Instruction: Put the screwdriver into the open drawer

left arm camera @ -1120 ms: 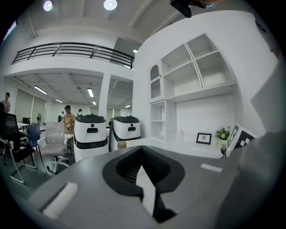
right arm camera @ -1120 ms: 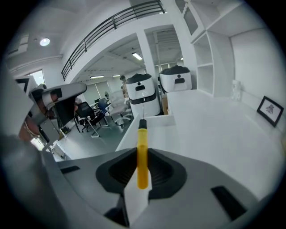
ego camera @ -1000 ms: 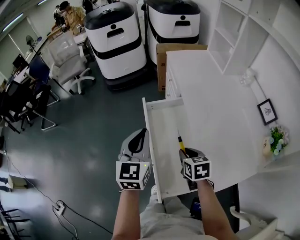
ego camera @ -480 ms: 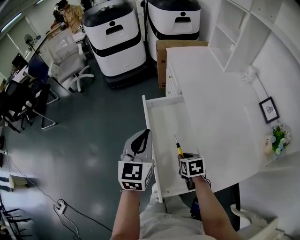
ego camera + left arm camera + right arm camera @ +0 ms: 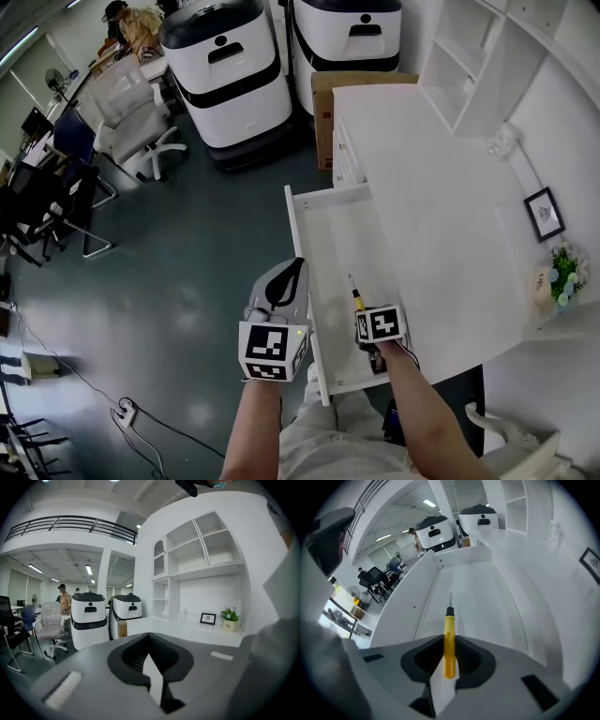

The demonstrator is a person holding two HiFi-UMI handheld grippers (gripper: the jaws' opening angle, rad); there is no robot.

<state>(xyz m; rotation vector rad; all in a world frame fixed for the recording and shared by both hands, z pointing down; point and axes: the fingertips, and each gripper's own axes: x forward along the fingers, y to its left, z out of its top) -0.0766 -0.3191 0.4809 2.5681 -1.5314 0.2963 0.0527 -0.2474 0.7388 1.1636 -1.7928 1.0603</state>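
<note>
Your right gripper [image 5: 449, 660] is pinching the screwdriver [image 5: 449, 641] by its yellow handle, with the shaft sticking out ahead of the jaws and the tip pointing down into the drawer [image 5: 480, 585]. It hangs over the near end of the drawer, and I can't tell if the tip touches the bottom. Your left gripper [image 5: 150, 641] has its jaws pressed together on nothing (it sits just outside the drawer's left wall, over the floor [image 5: 187, 281]). Past the drawer there's the white desk [image 5: 422, 178], with a cardboard box [image 5: 323, 98] at its far end.
</note>
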